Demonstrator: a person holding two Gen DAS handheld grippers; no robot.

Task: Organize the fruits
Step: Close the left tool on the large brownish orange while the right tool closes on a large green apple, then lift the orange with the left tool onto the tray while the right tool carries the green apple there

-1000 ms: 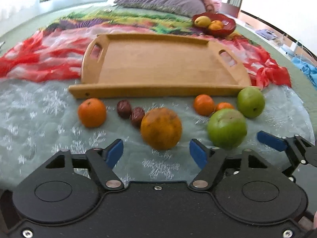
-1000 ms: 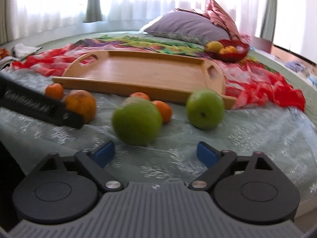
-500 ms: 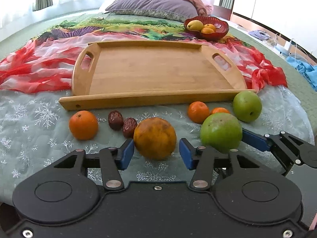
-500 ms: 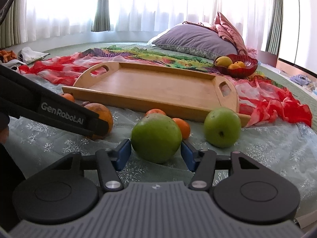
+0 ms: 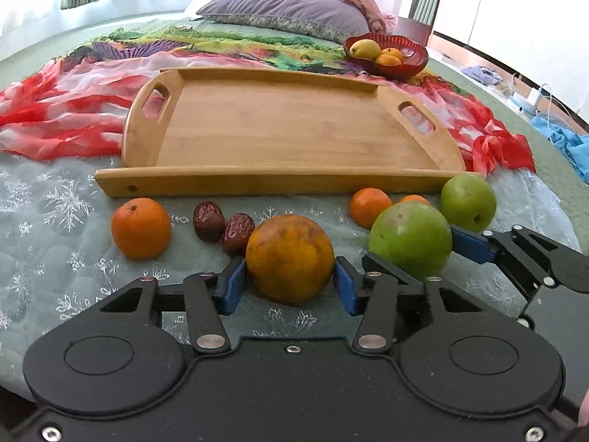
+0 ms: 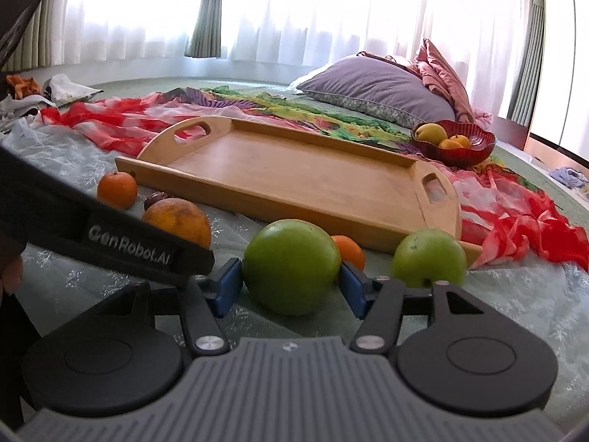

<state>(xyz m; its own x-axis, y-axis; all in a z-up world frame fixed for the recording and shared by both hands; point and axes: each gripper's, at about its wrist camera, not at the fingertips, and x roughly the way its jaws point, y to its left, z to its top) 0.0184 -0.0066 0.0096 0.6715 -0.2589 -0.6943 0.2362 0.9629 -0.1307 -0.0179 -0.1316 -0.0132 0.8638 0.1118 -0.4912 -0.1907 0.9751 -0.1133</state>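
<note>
My left gripper (image 5: 290, 287) is shut on a large dull orange (image 5: 290, 258) that rests on the pale snowflake cloth. My right gripper (image 6: 291, 289) is shut on a big green apple (image 6: 291, 265), which also shows in the left wrist view as the big green apple (image 5: 410, 239) with the right gripper's blue pad beside it. A smaller green apple (image 6: 429, 258) lies to its right. Small oranges (image 5: 141, 228) (image 5: 370, 208), and two dark red dates (image 5: 221, 226) lie in front of the bare wooden tray (image 5: 287, 180).
A red bowl (image 5: 414, 62) holding a few yellow and orange fruits stands behind the tray's right end. A red-and-white scarf (image 5: 55, 118) and a purple pillow (image 5: 287, 3) lie farther back. The left gripper's black body (image 6: 110, 243) crosses the right wrist view's left side.
Both grippers closed from wide open onto their fruit: the left onto the large orange, the right onto the big green apple. Both views drew nearer to the fruit.
</note>
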